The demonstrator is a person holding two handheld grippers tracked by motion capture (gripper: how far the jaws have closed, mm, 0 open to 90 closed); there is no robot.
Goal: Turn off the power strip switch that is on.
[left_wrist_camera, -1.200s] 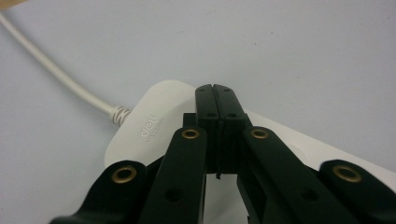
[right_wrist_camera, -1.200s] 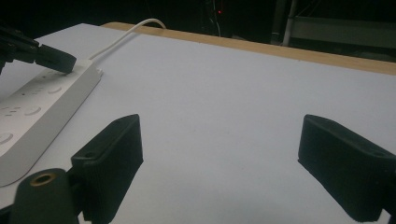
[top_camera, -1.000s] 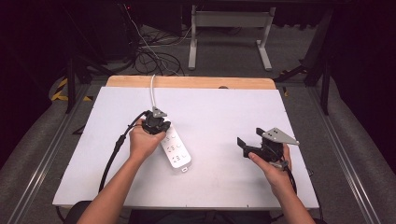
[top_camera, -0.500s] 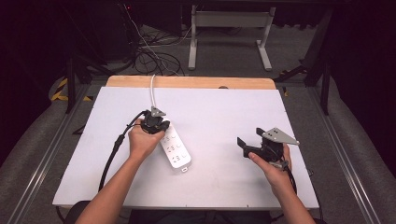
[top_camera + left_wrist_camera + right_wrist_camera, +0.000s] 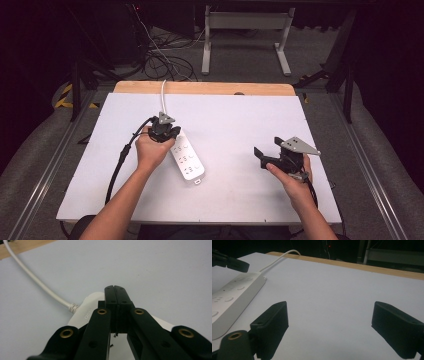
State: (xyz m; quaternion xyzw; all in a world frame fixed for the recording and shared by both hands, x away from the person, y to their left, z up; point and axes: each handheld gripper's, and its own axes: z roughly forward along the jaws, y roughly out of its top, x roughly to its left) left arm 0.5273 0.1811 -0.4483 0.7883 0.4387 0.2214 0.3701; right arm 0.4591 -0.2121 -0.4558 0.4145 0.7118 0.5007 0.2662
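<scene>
A white power strip (image 5: 187,161) lies at the table's left middle, and its white cable (image 5: 163,95) runs off the far edge. My left gripper (image 5: 166,131) is shut, its tips (image 5: 115,290) held over the strip's cable end (image 5: 86,312) with nothing seen between the jaws. Whether they touch the strip is hidden. My right gripper (image 5: 269,147) hovers open over bare table at the right, well apart from the strip. In the right gripper view its jaws (image 5: 329,325) stand wide, with the strip (image 5: 232,295) off to the left.
The white tabletop (image 5: 240,120) has a wooden strip (image 5: 200,88) along its far edge. A black cable (image 5: 119,165) trails from my left gripper toward the near left. Beyond the table are floor cables (image 5: 165,62) and a metal frame (image 5: 245,30).
</scene>
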